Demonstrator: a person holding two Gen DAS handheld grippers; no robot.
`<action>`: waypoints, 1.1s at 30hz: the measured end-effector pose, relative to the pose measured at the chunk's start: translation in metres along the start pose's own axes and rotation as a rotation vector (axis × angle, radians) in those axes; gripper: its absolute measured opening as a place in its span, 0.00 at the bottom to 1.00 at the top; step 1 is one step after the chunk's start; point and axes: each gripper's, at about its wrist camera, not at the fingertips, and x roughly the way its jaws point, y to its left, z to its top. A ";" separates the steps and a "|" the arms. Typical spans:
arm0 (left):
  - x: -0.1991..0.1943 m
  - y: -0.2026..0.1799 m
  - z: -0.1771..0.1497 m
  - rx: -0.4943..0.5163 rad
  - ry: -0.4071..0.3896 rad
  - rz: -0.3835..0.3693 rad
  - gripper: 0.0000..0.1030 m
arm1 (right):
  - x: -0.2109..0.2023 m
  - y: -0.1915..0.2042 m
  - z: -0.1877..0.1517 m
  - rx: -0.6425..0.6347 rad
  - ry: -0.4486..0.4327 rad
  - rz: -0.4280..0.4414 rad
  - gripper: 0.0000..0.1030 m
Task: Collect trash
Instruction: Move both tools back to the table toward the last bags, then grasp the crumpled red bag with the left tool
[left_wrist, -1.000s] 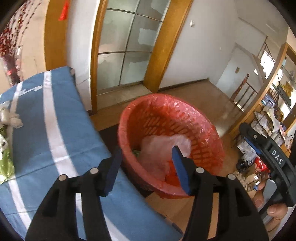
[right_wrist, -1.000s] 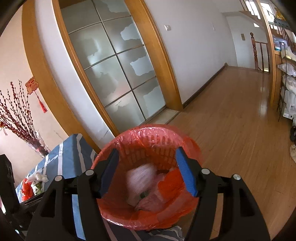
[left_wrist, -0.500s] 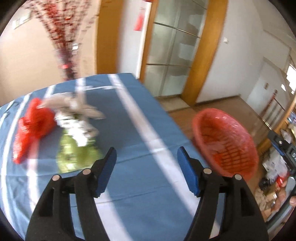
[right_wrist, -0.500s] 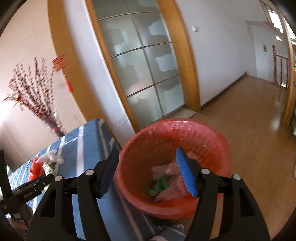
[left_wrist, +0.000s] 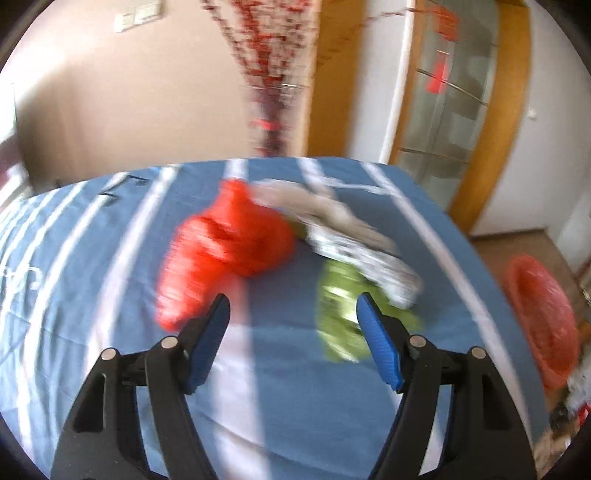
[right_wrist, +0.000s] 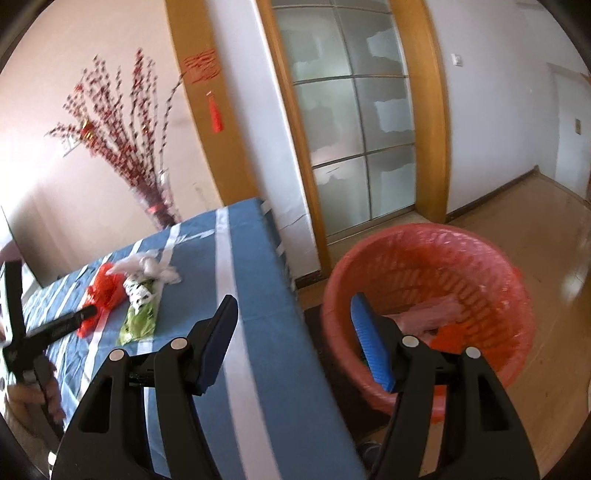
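On the blue striped tablecloth (left_wrist: 277, 387) lies a blurred pile: a red plastic bag (left_wrist: 229, 247), white crumpled wrappers (left_wrist: 351, 236) and a green wrapper (left_wrist: 340, 314). My left gripper (left_wrist: 291, 299) hovers just short of the pile, its jaws opening with nothing between them. The red basket (left_wrist: 543, 314) stands off the table's right edge. From the right wrist the basket (right_wrist: 428, 295) is lined with red plastic and holds pink and red bags. My right gripper (right_wrist: 293, 299) is open and empty over the table edge beside it. The same pile (right_wrist: 140, 291) lies further left on the table.
A vase of red branches (right_wrist: 159, 206) stands behind the table's far edge. A frosted glass door (right_wrist: 351, 147) in a wooden frame is behind the basket, with wooden floor (right_wrist: 535, 229) to the right. A hand (right_wrist: 33, 391) holds the left gripper's handle.
The left gripper swung left, away from the basket, over to the trash pile, and its jaws widened. The right gripper also turned left, so the basket now sits at its right.
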 end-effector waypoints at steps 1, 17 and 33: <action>0.006 0.011 0.005 -0.016 -0.001 0.034 0.68 | 0.002 0.004 -0.001 -0.006 0.006 0.005 0.62; 0.080 0.053 0.037 -0.074 0.103 0.054 0.75 | 0.041 0.044 -0.013 -0.071 0.114 0.043 0.62; 0.074 0.072 0.028 -0.095 0.093 -0.008 0.22 | 0.053 0.077 -0.017 -0.141 0.146 0.086 0.62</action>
